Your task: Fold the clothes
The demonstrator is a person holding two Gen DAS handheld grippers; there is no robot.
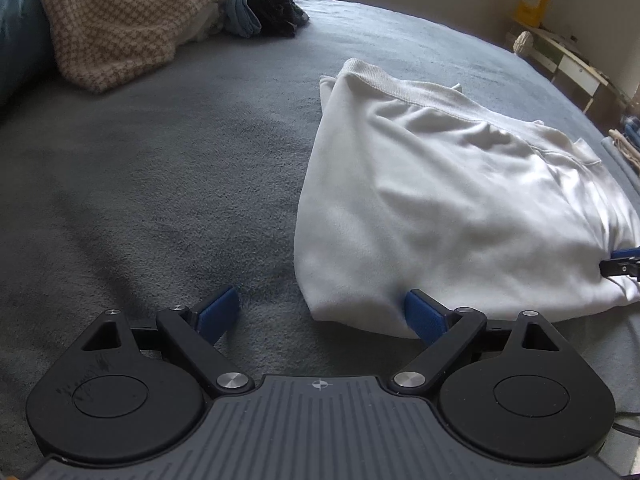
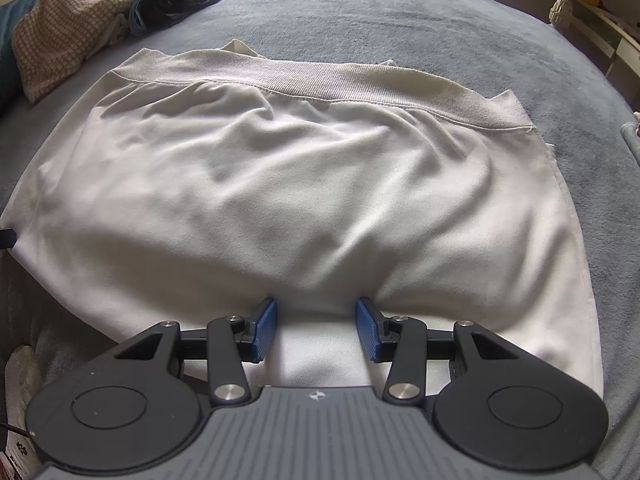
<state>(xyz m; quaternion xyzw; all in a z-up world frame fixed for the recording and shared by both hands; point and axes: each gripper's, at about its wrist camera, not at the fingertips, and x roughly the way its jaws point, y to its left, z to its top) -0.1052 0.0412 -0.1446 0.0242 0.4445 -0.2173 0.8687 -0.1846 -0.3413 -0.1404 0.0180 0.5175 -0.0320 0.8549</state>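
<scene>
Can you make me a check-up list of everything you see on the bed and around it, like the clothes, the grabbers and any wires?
Surface: grey-blue bed cover, soft and a bit rumpled.
Job's things: white sweatshirt, already folded over, ribbed hem on the far side.
Clutter: checked garment and dark clothes pile heaped at the far corner.
Grippers: left gripper open at the sweatshirt's near corner, one finger against the cloth; right gripper open, fingers astride the near edge.
Cables: thin dark cable beside the left gripper.
Surroundings: white shelf by the wall, yellow box on it.
</scene>
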